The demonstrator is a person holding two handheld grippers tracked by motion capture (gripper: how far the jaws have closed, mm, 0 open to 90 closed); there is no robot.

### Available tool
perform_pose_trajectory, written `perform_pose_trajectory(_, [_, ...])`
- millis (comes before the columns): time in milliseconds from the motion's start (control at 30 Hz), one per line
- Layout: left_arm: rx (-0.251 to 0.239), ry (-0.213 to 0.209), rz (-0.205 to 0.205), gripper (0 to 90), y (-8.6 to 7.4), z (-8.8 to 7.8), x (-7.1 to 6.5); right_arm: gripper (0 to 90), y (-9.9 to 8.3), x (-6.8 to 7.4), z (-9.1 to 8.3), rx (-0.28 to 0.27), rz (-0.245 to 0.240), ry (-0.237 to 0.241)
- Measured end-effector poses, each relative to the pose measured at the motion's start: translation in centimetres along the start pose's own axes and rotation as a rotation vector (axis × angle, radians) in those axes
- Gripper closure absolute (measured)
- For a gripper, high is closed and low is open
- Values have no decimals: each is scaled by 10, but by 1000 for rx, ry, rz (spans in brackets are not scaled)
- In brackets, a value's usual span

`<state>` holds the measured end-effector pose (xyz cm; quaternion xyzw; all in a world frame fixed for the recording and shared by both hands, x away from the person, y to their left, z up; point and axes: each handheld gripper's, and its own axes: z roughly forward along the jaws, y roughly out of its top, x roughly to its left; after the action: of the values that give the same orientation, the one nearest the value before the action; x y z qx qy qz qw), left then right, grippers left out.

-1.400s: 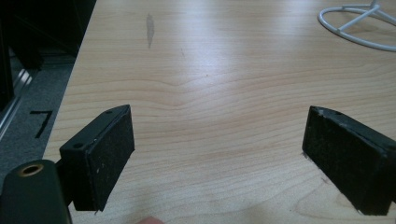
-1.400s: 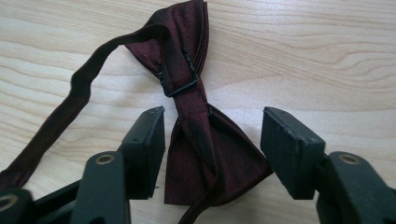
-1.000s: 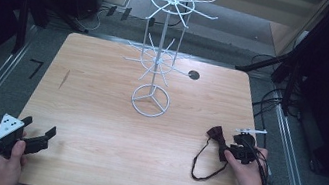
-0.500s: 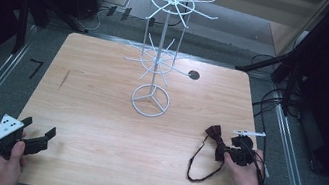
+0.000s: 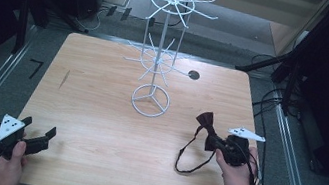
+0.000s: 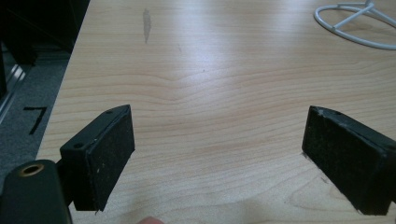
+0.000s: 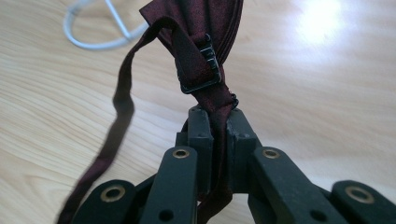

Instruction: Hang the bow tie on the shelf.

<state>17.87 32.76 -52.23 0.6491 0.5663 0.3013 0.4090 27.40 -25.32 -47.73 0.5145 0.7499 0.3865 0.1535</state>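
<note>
I had the right gripper (image 5: 217, 143) clamped fully on the dark red bow tie (image 5: 206, 124), its jaws having just finished closing on the bunched cloth right below the small metal clasp (image 7: 200, 70), as the right gripper view showed. The bow stood out past the jaws, lifted above the right part of the wooden table (image 5: 99, 107), while its thin strap (image 5: 188, 157) drooped in a loop down to the tabletop. I judged it very light and wholly limp: fabric that would fold, swing and twist with any quick move, though hardly fragile. The satin looked slippery, so holding at the knot, where the cloth is thickest and the clasp gives a stop, seemed to me the safest place; the strap alone would have slid through. The dangling loop could snag on the arms of the white wire rack (image 5: 158, 56) standing near the table's middle. My left gripper (image 5: 37, 141) rested low at the near left edge, jaws spread wide with nothing between them.
</note>
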Motion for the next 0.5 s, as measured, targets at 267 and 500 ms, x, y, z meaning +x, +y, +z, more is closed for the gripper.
perform_pose_trajectory(267, [2, 4, 7, 99, 0, 0, 0, 847, 14, 25, -8, -94, -28, 47])
perform_pose_trajectory(500, [-7, 1, 12, 99, 0, -1, -1, 846, 20, 38, -12, -145, -38, 81])
